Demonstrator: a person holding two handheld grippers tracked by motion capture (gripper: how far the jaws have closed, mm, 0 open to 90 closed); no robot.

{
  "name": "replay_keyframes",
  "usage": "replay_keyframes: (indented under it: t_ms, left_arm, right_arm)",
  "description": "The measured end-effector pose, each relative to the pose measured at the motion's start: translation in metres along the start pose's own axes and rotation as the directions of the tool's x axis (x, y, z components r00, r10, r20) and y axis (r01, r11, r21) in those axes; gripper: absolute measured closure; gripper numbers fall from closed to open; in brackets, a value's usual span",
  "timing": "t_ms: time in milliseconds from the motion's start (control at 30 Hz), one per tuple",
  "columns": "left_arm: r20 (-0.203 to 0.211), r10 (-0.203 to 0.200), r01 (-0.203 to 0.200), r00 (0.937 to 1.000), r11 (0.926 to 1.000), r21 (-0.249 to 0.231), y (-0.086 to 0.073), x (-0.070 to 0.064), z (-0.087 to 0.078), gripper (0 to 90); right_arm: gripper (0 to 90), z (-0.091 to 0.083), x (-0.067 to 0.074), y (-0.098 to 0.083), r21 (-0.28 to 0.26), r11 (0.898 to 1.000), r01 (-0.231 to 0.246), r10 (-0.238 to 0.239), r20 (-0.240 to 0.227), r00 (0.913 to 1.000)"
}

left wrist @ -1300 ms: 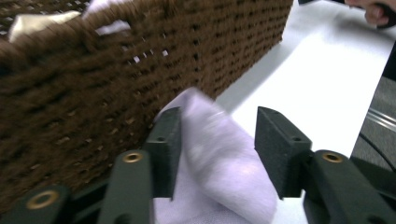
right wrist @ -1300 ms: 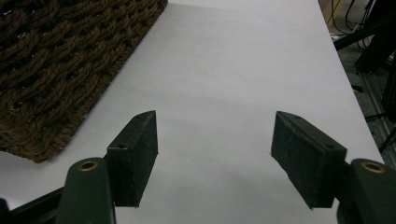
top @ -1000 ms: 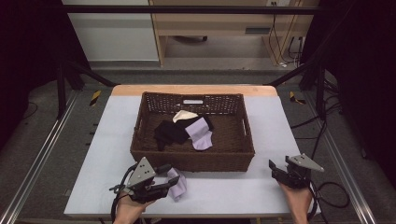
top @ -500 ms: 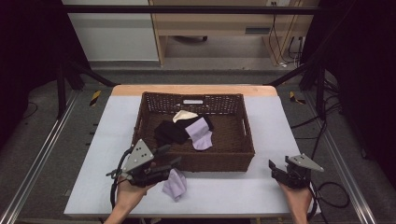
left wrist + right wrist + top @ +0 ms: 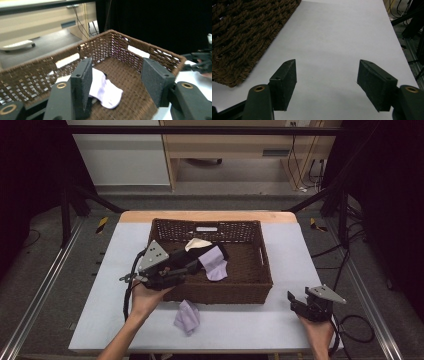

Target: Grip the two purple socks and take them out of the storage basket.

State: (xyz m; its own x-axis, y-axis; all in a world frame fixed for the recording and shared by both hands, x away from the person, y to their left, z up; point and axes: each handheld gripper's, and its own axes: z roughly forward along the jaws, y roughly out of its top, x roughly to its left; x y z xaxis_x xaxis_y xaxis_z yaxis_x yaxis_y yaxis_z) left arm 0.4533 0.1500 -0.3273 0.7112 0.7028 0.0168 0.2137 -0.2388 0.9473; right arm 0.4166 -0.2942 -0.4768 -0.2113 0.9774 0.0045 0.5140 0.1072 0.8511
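Now the left tool [image 5: 192,265] hangs over the near left corner of the brown wicker basket [image 5: 260,270], carried by the person's left hand [image 5: 145,297], and points in across the basket's floor. Its jaws stand apart with nothing between them, and they have just been opening wider. In the left gripper view the two black pads [image 5: 81,87] frame the inside of the basket, where a lilac sock [image 5: 105,91] lies on the woven floor, below and beyond the pads and not touched by them.

From above, that lilac sock [image 5: 215,265] lies in the middle of the basket, beside a cream sock [image 5: 197,243] and a dark piece of cloth [image 5: 220,251] that lie toward the basket's far wall. A second lilac sock [image 5: 187,316] lies crumpled on the white desk [image 5: 250,325], just outside the basket's near wall and clear of both tools.

The right tool [image 5: 296,300] rests low over the desk, off the basket's near right corner and well apart from it, in the person's right hand [image 5: 315,327]. Its jaws are wide apart and empty; in the right gripper view, bare desk [image 5: 337,45] lies between them, with the basket's outer wall [image 5: 244,37] off to one side.
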Motion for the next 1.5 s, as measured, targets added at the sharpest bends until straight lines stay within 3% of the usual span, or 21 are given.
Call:
replay_keyframes:
  t_ms: [267,433,567,767,1067,1400,1500]
  left_arm:
    - [-0.047,-0.003,0.004,0.9989,0.9999,0.012,0.013,0.012,0.022,43.1]
    - [-0.056,0.014,-0.012,0.9984,0.9996,0.027,0.017,0.017,0.035,43.8]
    - [-0.047,0.016,-0.016,0.9987,0.9998,0.012,0.021,0.018,0.043,43.9]
    - [-0.067,0.023,-0.023,0.9975,0.9997,0.005,0.026,0.022,0.061,44.5]
    - [-0.095,0.024,-0.019,0.9951,0.9984,0.053,0.014,0.032,0.094,45.7]
    - [-0.07,-0.004,0.012,0.9976,0.993,0.117,-0.002,0.036,0.119,46.1]
    - [-0.077,0.008,0.003,0.997,0.9906,0.137,-0.004,0.036,0.123,46.9]
  right_arm:
    - [32.0,0.0,0.0,0.0,0.002,1.0,-0.003,0.003,0.0,1.0]
    - [32.1,0.001,0.0,0.0,0.002,1.0,-0.001,0.001,-0.002,1.0]
    - [32.2,0.001,0.0,0.0,0.003,1.0,-0.004,0.004,-0.004,1.0]
    - [32.2,0.001,0.0,0.0,0.002,1.0,-0.006,0.006,-0.003,1.0]
    - [32.3,0.002,-0.001,0.0,-0.001,1.0,-0.01,0.01,-0.008,0.9999]
    - [32.3,0.002,-0.001,0.0,-0.001,1.0,-0.011,0.011,-0.009,0.9999]
    - [32.3,0.002,-0.001,0.0,-0.002,1.0,-0.012,0.012,-0.009,0.9999]
